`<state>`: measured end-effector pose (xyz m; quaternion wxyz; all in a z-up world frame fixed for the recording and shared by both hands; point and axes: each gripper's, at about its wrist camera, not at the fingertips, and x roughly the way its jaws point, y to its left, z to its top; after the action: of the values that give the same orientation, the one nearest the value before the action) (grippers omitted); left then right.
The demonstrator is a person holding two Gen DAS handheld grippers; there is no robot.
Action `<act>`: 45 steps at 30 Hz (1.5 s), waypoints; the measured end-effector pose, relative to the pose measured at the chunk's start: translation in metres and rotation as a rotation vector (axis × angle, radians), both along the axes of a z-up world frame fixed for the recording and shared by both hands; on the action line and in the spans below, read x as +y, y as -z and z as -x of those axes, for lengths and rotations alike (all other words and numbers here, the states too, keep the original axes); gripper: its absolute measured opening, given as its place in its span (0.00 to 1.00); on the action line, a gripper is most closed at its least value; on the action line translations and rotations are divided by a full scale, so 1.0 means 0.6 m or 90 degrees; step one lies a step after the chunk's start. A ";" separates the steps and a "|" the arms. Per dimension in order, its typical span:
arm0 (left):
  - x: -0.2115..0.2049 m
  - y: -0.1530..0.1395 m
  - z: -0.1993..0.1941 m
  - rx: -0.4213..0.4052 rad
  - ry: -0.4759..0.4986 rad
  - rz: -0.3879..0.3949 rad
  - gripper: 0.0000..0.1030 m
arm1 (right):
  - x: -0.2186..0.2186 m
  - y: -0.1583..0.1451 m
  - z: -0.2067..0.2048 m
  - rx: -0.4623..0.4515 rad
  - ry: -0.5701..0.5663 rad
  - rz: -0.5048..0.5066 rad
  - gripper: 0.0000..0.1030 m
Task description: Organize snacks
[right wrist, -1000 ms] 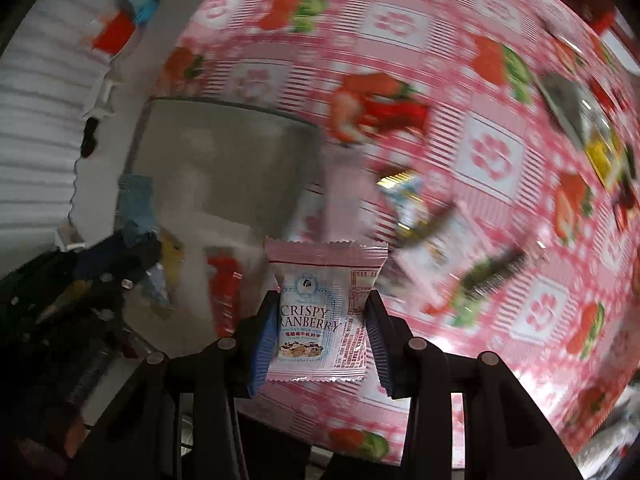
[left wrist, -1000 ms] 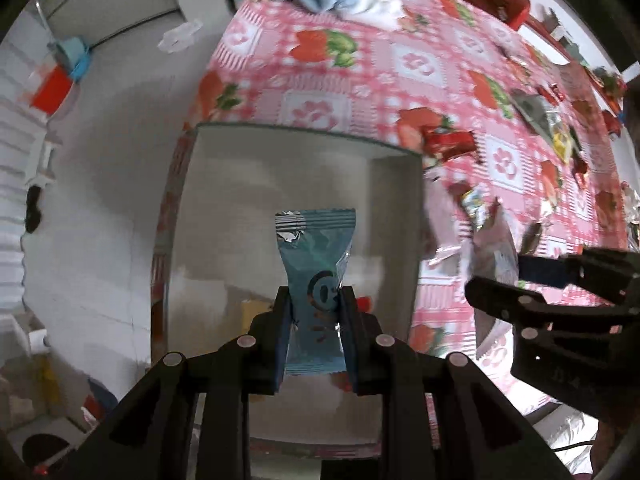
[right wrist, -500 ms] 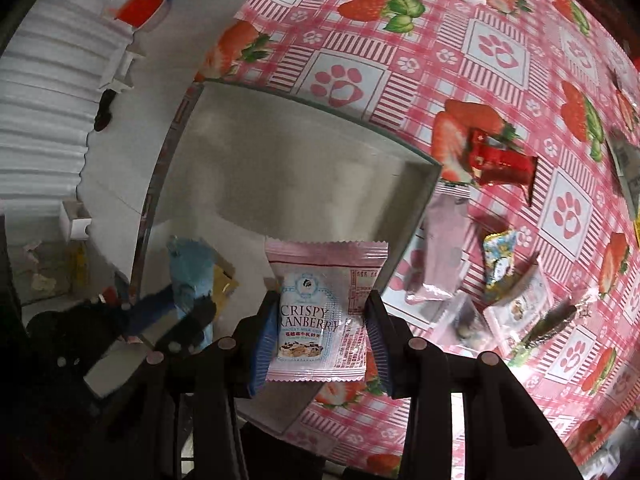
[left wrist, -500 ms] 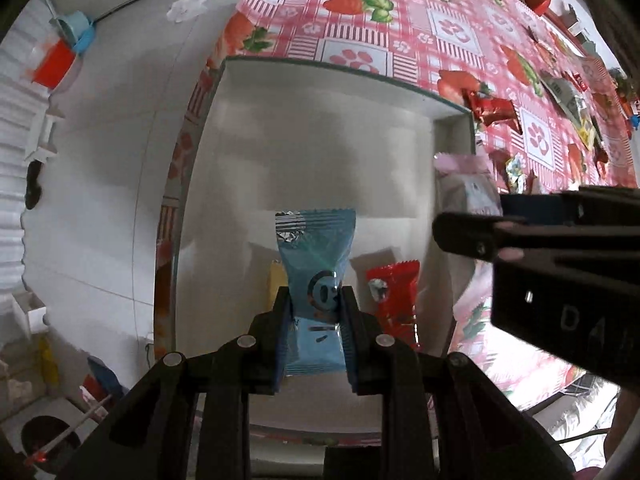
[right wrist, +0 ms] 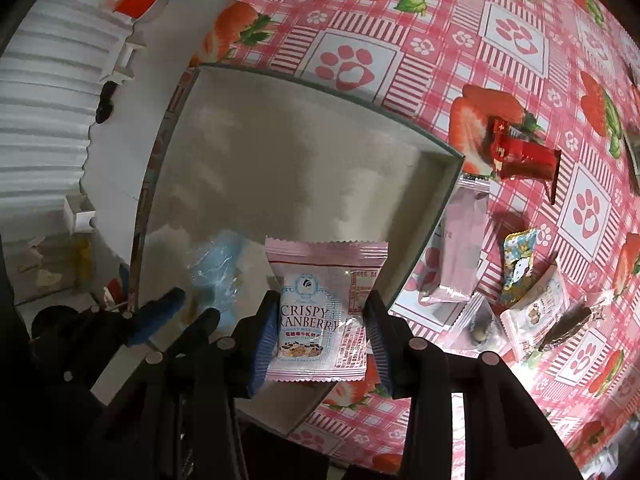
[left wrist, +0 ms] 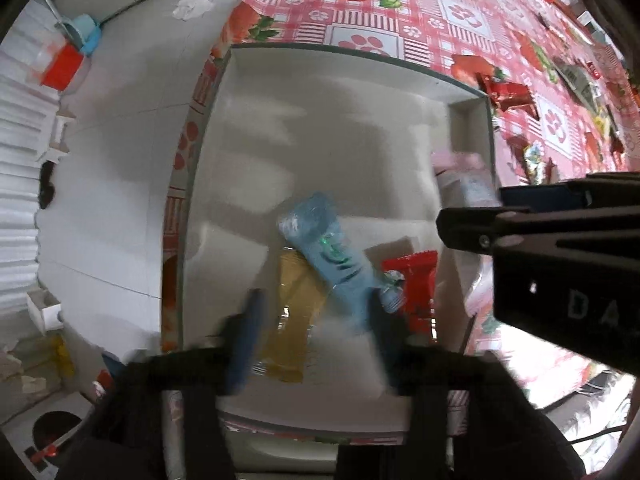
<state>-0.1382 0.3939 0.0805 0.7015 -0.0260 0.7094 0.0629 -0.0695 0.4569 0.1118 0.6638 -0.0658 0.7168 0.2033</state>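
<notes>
The pink cranberry packet [right wrist: 324, 300] is judged light, soft and slippery film, best held across its flat middle, as the right gripper [right wrist: 324, 322] now clamps it, above the white tray [right wrist: 436, 216] on the desk. The left gripper [left wrist: 312, 320] is opening; the blue packet [left wrist: 328, 256] drops free between its jaws into the tray.

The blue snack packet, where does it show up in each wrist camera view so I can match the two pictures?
Left wrist view: the blue snack packet sits centre frame, tilted, blurred, over the box floor between the opening left tongs.
Right wrist view: blue snack packet at lower left, beyond the left tongs.
Shared landmark: the white box, at the table's edge.
</notes>
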 end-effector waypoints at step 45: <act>-0.127 -0.040 0.000 0.005 0.036 0.016 0.78 | -0.335 0.037 -0.110 -0.035 0.247 0.101 1.00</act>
<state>-0.1382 0.3176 0.1043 0.7001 -0.0147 0.7131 0.0341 -0.0038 0.2562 0.0896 0.7024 0.0158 0.7114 0.0130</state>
